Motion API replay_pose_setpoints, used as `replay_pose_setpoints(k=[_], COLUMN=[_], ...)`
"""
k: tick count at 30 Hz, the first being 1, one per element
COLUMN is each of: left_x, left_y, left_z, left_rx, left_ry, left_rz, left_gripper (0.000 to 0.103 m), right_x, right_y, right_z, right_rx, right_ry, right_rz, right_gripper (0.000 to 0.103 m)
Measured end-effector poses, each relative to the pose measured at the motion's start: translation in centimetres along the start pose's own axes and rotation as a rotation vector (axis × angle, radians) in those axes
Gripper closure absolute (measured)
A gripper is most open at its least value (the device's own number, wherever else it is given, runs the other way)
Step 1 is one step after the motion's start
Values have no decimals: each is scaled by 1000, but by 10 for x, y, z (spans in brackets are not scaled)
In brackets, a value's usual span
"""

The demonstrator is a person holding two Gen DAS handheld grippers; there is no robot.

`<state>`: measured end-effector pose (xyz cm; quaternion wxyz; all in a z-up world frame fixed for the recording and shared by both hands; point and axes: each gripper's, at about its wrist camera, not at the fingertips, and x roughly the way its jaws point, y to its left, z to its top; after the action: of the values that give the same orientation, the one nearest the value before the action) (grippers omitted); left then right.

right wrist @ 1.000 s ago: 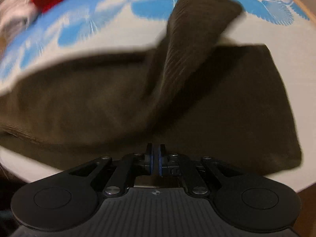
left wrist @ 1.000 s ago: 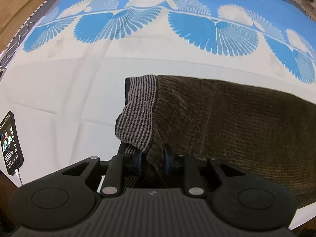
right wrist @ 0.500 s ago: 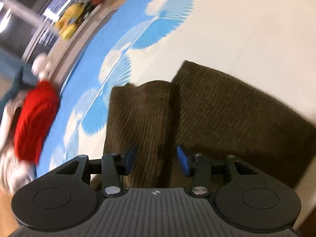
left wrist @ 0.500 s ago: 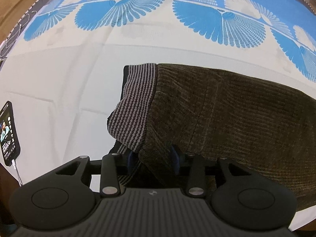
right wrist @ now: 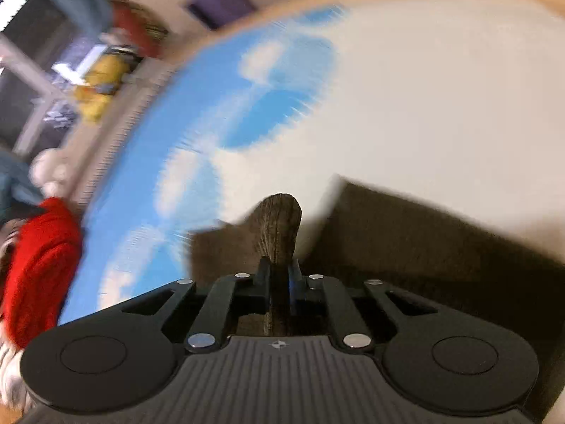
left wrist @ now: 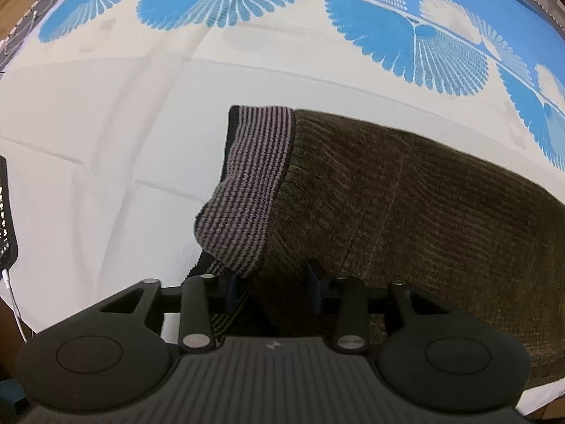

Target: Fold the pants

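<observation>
Since half a second back my right gripper [right wrist: 279,275] has gone from straddling the pants [left wrist: 406,219] with its jaws wide to pinching a raised fold of the brown corduroy, jaws having just been closing and now nearly together on the cloth. That view has rolled and blurred. My left gripper [left wrist: 275,288] has barely shifted; its jaws have just been closing too and stand part open, with the waist end of the pants bunched between them, though I cannot tell if the pads press on it. The striped waistband [left wrist: 247,190] is flipped up just ahead of the left fingers. The pants lie across the white and blue patterned bedspread [left wrist: 106,123]. A phone [left wrist: 5,219] on a white cable sits at the left edge, well apart, and a red garment [right wrist: 39,268] lies at the far side
</observation>
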<state>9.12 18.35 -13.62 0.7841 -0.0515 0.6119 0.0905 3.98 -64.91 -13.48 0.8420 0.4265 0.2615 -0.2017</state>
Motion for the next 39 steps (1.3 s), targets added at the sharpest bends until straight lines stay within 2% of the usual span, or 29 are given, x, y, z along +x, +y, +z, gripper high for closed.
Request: replay_pose_setpoints(k=[3, 5, 6, 8, 9, 11, 12, 13, 15, 19, 21, 23, 24, 26, 28, 29, 30, 31, 33, 36, 39], left_x=[-14, -26, -31, -38, -40, -42, -42, -42, -44, -59, -67, -68, -65, -55, -48, -47, -45, -45, -49, -71, -95], left_y=[3, 2, 0, 0, 1, 5, 6, 7, 9, 21, 26, 30, 31, 31, 28, 25, 21, 19, 19, 28, 28], left_z=[-1, -5, -8, -15, -18, -23, -25, -27, -30, -26, -26, -27, -28, -30, -31, -31, -30, -29, -24, -17, -11], left_rx=[-26, -23, -12, -1, 1, 12, 20, 26, 42, -14, -50, -49, -41, -7, 39, 71, 105, 132, 141, 75, 41], left_ry=[-45, -84, -101, -113, -109, -102, -98, -92, -96, -153, -172, -160, -133, -65, -16, -3, 9, 13, -19, -148, -305], left_rz=[-9, -12, -12, -21, -27, -32, -36, -44, -47, -123, -156, -156, -142, -115, -102, -94, -77, -58, -20, 20, 40], left_gripper=[83, 85, 85, 85, 85, 85, 85, 85, 85, 88, 88, 88, 88, 88, 86, 83, 75, 71, 58, 49, 49], right_x=[-49, -83, -95, -104, -103, -91, -85, -82, -85, -96, -101, -100, -91, -79, -73, -73, -66, -65, -72, -73, -76], right_y=[17, 15, 10, -7, -21, -51, -69, -82, -94, -67, -58, -60, -76, -93, -99, -99, -91, -89, -94, -87, -81], right_z=[12, 14, 13, 6, 1, -10, -16, -20, -21, -15, -15, -14, -15, -18, -20, -20, -22, -25, -25, -20, -20], right_rx=[-5, 9, 8, -2, 1, -1, 21, 54, 69, -53, -93, -84, -30, 33, 33, 33, -36, -60, -59, -71, -118], right_ry=[-154, -242, -262, -223, -170, -3, 83, 133, 152, 77, 42, 44, 99, 177, 196, 196, 208, 223, 237, 212, 193], right_rz=[141, 172, 144, -27, -129, -327, -392, -400, -382, -253, -230, -251, -350, -445, -464, -464, -476, -495, -529, -550, -576], right_gripper=[95, 95, 95, 95, 95, 95, 96, 96, 96, 97, 97, 97, 97, 98, 97, 97, 97, 97, 96, 96, 96])
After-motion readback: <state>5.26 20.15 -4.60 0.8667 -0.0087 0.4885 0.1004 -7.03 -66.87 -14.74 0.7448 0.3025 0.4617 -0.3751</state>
